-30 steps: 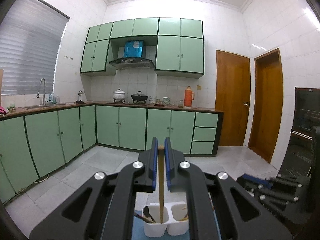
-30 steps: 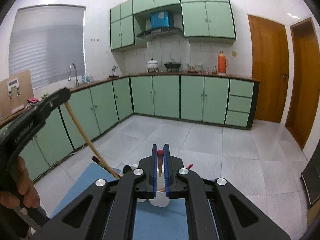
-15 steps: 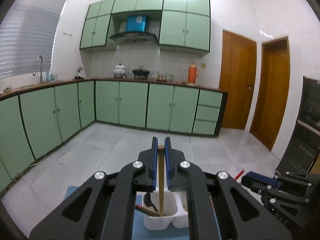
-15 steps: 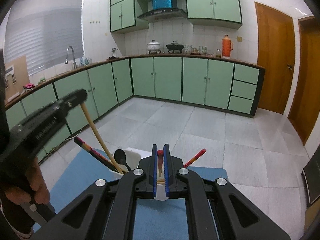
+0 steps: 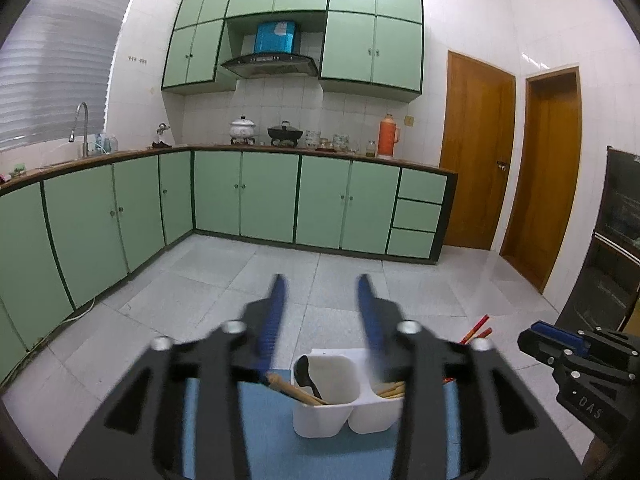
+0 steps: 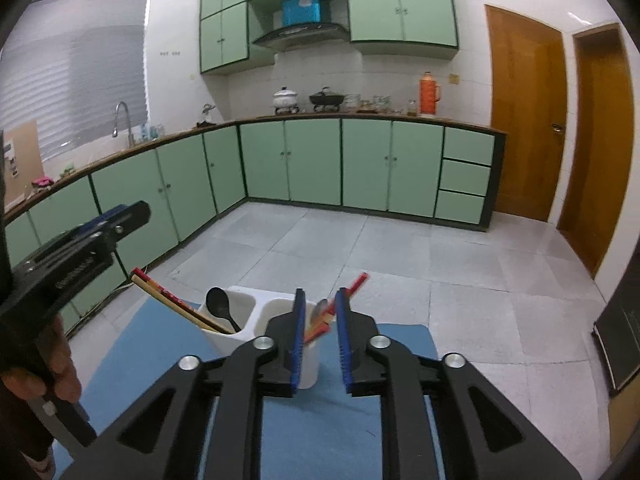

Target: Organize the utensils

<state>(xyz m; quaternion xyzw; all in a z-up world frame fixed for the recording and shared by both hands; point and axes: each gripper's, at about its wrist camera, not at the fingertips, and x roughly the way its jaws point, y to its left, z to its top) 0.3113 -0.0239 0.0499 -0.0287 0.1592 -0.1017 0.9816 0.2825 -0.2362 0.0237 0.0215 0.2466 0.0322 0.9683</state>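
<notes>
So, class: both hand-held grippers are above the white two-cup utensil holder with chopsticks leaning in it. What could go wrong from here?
1. The chopsticks lean far out over the utensil holder rim; a passing gripper could flick them out.
2. The left hand-held gripper and right hand-held gripper, both opening, hang close above the light-looking holder; pulling back carelessly might tip it.
3. The red chopsticks in the right cup look blurred, possibly unsettled.

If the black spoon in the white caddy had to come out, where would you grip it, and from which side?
Grip the black spoon at the neck just below its bowl, coming from above. It stands bowl-up in the left compartment of the white caddy, its handle sunk inside, leaning toward the left rim beside the chopsticks. Only the upper part is clear; closing across the thin neck should avoid them.
</notes>
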